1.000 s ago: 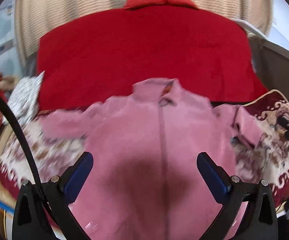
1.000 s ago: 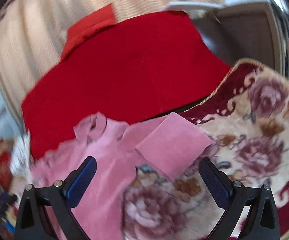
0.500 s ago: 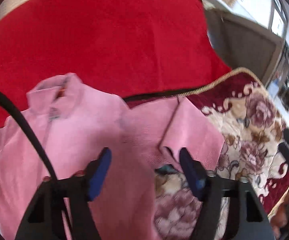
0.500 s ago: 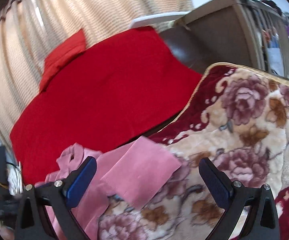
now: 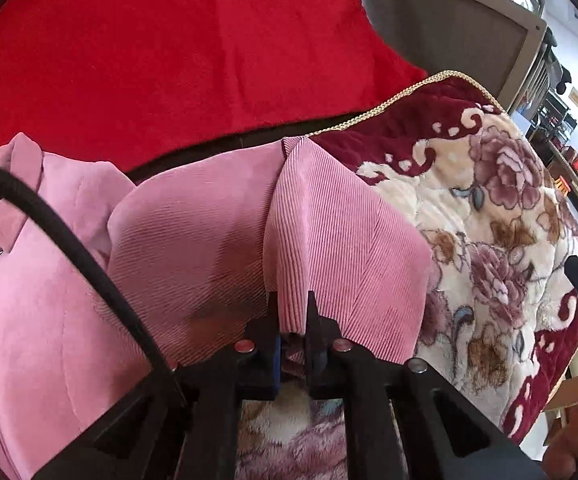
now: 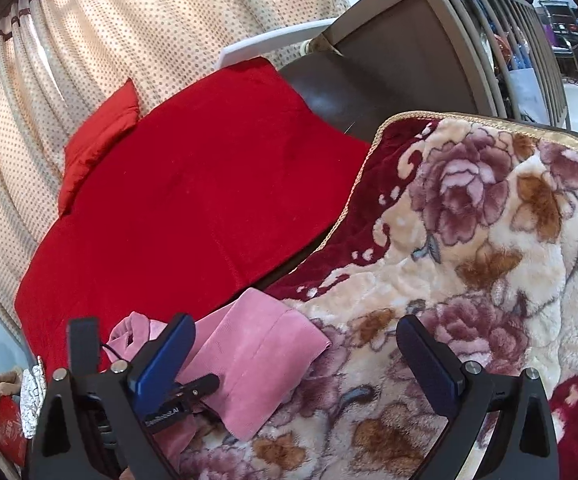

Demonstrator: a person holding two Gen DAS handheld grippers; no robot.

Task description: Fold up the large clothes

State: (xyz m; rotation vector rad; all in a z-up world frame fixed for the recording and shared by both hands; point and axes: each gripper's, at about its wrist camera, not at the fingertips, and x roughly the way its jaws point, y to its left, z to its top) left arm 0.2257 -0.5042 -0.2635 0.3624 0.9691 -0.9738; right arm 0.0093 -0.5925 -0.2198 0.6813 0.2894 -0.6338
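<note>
Nearest to us, the left gripper (image 5: 292, 316) has just been closing, and its jaws now pinch a raised ridge of the pink garment's sleeve (image 5: 329, 248), the ribbed cloth standing up in a fold between the two pads. A black cable (image 5: 89, 264) arcs across the left of that view, over the body of the pink garment (image 5: 41, 320), which lies flat with its collar (image 5: 17, 168) towards the far side. From the right wrist camera we see the right gripper (image 6: 295, 356) with its blue pads spread wide and nothing between them; it hangs over the floral blanket (image 6: 489, 264). The left gripper's tip shows there too, clamped on the near edge of the sleeve. The garment rests on the floral blanket, its sleeve folded back near the blanket's gold-trimmed edge. Beyond lies a red cover (image 6: 193, 200) with a red cushion (image 6: 101, 136) against a dotted cream curtain (image 6: 149, 20), and a grey bed frame (image 6: 401, 28) stands to the right.
</note>
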